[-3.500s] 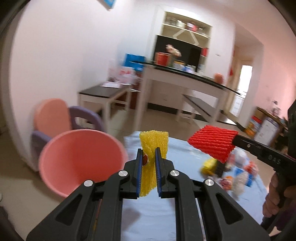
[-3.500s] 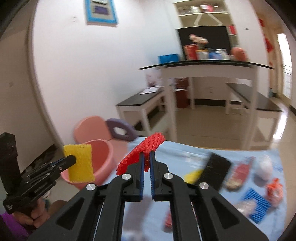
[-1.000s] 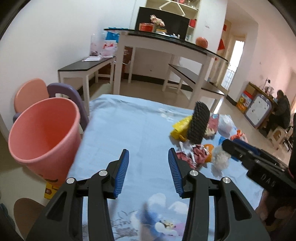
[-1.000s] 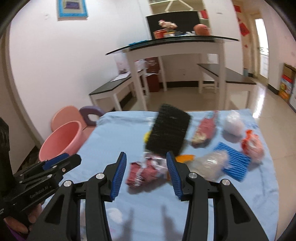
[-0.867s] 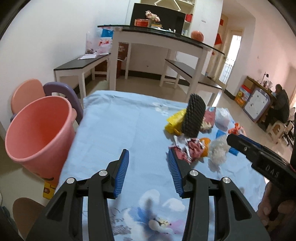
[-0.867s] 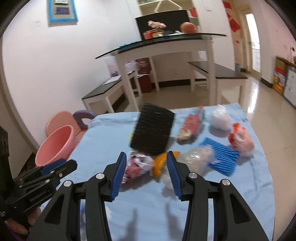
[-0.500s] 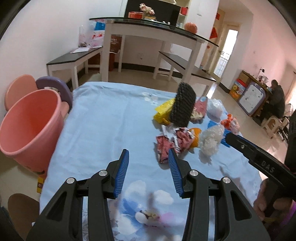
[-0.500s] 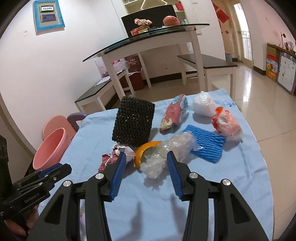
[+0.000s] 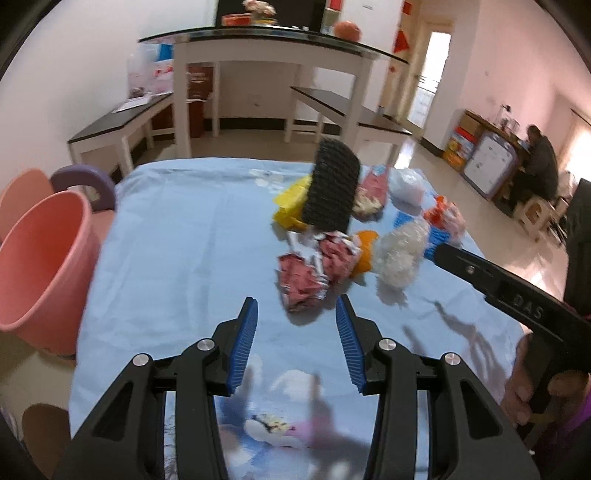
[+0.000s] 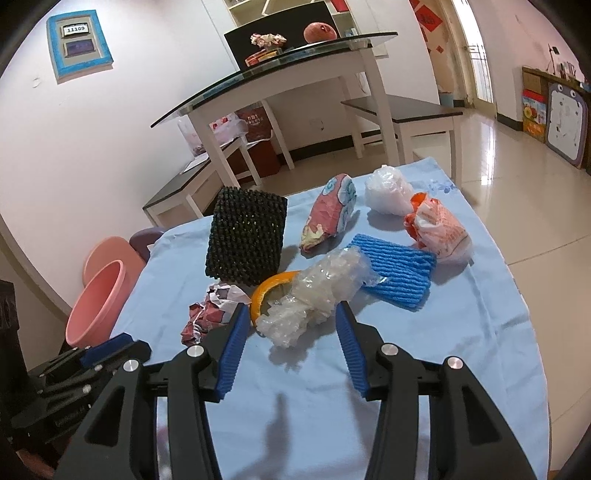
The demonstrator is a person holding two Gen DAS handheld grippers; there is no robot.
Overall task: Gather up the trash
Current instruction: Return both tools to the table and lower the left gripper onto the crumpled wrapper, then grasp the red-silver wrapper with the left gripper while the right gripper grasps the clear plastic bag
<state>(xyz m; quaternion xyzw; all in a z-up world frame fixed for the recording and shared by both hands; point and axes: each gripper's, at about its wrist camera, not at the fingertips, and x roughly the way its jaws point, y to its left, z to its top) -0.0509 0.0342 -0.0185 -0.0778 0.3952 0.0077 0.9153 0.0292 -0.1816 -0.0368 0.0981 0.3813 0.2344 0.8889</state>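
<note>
Your left gripper stood released, empty, before the crumpled red wrapper. Your right gripper, jaws just widening, flanked the clear plastic wad untouched, mid-table.

A tall white table with a dark glass top is standing against the far wall. A round orange-red fruit and a bunch of pale flowers are sitting on that top. A low dark-topped bench is standing to the right of the table, and another dark-topped bench is standing to its left. A blue-framed plaque is hanging on the wall left of the table. A small whiteboard is leaning far right of the table. A person is sitting well right of the table.
</note>
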